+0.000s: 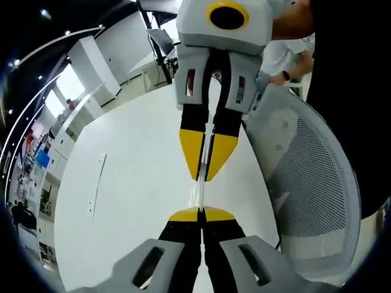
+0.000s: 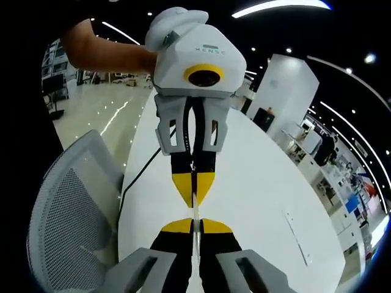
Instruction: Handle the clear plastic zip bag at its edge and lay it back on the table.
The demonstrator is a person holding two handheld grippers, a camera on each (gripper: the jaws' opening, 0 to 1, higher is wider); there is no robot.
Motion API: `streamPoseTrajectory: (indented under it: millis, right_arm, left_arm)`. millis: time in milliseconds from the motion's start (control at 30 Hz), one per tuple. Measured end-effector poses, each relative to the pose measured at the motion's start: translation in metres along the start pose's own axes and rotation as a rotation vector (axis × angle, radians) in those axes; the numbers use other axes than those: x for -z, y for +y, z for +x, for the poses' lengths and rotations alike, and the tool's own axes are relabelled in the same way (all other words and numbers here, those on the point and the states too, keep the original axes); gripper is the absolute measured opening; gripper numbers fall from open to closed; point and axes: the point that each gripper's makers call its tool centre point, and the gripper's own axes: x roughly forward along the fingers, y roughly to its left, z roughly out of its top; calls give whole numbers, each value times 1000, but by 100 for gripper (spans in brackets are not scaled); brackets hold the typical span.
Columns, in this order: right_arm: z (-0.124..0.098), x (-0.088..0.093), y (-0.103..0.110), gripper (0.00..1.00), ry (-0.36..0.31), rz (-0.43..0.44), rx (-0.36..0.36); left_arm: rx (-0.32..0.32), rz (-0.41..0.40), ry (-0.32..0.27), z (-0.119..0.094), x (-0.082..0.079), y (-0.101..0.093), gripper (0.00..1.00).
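Note:
The clear plastic zip bag [image 1: 198,194] is seen edge-on as a thin glinting strip, stretched in the air between the two grippers above the white table [image 1: 134,159]. In the left gripper view my left gripper [image 1: 201,213] rises from the bottom, its yellow tips shut on the bag's near edge. The right gripper [image 1: 205,176] comes down from the top, tips closed on the far edge. In the right gripper view my right gripper [image 2: 193,223] pinches the bag [image 2: 195,212], and the left gripper [image 2: 193,201] faces it, held by a person's hand.
A grey mesh office chair [image 1: 305,177] [image 2: 67,213] stands against the table's edge. A black cable [image 2: 137,177] runs along the table [image 2: 256,177] near that edge. A flat white strip [image 1: 96,183] [image 2: 299,238] lies on the tabletop. Office furniture and people stand beyond.

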Motion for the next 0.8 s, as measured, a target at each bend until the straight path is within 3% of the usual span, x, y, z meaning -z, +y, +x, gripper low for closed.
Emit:
streamPoseTrajectory:
  millis: [800]
  right_arm:
    - [-1,2,2,0,0,14,-5]
  left_arm:
    - [6,-9,9,-2,7,-2,0]
